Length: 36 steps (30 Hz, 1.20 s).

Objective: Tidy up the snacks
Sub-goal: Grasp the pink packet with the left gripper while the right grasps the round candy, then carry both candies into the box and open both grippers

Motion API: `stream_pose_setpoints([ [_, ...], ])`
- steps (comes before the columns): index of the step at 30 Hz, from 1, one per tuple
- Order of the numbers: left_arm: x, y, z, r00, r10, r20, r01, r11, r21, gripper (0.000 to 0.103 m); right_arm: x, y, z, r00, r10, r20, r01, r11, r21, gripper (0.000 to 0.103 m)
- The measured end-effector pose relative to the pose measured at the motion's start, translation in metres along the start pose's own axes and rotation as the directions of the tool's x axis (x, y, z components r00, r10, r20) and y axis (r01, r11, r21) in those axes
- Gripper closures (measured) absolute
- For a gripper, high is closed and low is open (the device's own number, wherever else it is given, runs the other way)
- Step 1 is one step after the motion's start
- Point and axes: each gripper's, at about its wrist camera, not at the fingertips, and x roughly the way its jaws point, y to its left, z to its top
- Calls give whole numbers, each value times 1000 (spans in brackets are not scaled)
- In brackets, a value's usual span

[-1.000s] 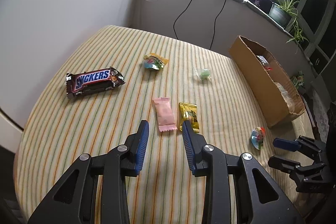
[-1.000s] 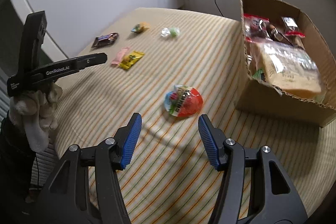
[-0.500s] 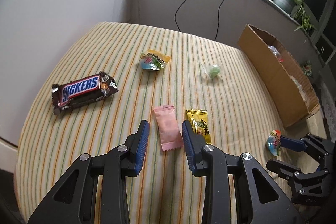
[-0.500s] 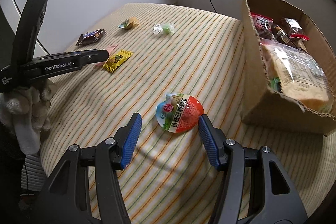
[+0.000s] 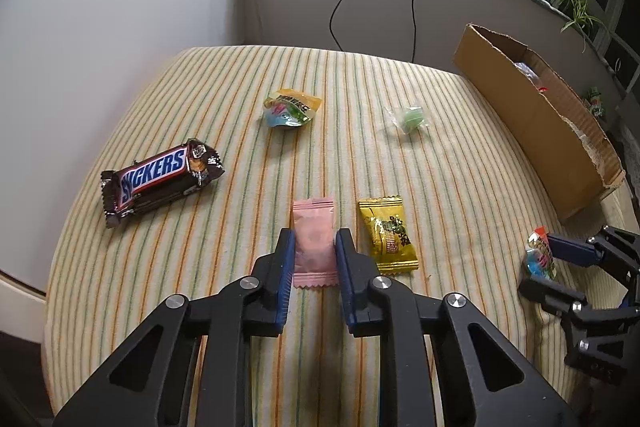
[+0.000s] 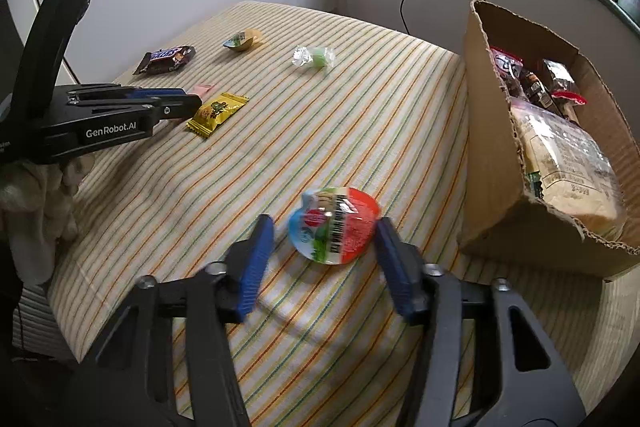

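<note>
Left wrist view, pink sachet [image 5: 314, 241] pinched in left gripper [image 5: 314, 247]

1. The striped cloth [image 5: 460, 163] over the table is soft, matt woven fabric.
2. The cardboard box [image 6: 476, 131] is rough brown paperboard with torn, ragged edges.
3. The Snickers bar [image 5: 160, 183] wears a glossy, crinkled plastic wrapper.
4. The pink sachet [image 5: 314, 239] looks matt and papery.
5. The yellow sachet [image 5: 386, 227] is shiny foil.
6. The jelly cup [image 6: 334, 225] has a glossy plastic lid.
7. The person's glove [image 6: 32, 219] is pale knitted cloth.
</note>
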Motion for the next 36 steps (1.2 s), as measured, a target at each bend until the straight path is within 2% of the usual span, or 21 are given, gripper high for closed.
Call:
stream_pose_setpoints([
  [10, -16, 8, -3, 999, -12, 35, 14, 999, -48, 84, -11, 2, 4, 1000, 9, 13, -8, 1000, -5, 61],
  [17, -41, 4, 3, 995, -43, 88, 47, 998, -51, 84, -35, 1, 8, 998, 36, 59, -36, 999, 1, 61],
  [27, -50, -44, 29, 982, -134, 130, 134, 991, 9, 84, -78, -30, 15, 989, 37, 146, -44, 998, 44, 61],
  [36, -45, -98, 56, 967, -215, 136, 205, 975, 82, 84, -100, -88, 17, 982, -39, 182, 16, 992, 126, 61],
])
